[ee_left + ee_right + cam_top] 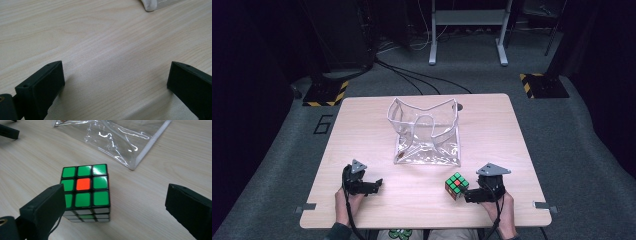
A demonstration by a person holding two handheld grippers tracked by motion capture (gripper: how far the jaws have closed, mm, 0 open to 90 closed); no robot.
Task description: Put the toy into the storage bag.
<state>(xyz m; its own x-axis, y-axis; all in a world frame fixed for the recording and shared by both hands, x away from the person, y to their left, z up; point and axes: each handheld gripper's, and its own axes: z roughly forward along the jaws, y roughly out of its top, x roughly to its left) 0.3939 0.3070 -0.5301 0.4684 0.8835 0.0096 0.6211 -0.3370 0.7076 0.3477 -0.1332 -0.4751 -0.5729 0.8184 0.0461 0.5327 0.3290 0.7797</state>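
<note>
Two grippers rest near the lower edge of the wooden table (pixel 362 125) in the high view, each held by a hand that enters from the bottom of the frame and is cut off there. The left gripper (pixel 373 186) sits at lower left; in the left gripper view its jaws stand wide apart over bare wood, and only a white-edged corner of the clear plastic bag (pixel 150 5) pokes in at the top edge of the frame.

The right gripper (pixel 467 194) sits at lower right, and its jaws are wide open too — nothing is held between them. The puzzle cube (pixel 85 191) stands on the table just ahead of that gripper, in the lower middle of the right gripper view, closer to the jaw at lower left, which covers part of the cube's near corner; whether jaw and cube touch is hard to tell. Its top face is green with one orange-red centre square, and the side faces are mostly hidden, with white and a little green showing low down.

The bag stands open in the middle of the table, beyond the cube and apart from it. A small brown thing lies inside at its lower left corner — too small to make out. A large "6" (pixel 323 123) is marked on the grey floor at the left of the table.
</note>
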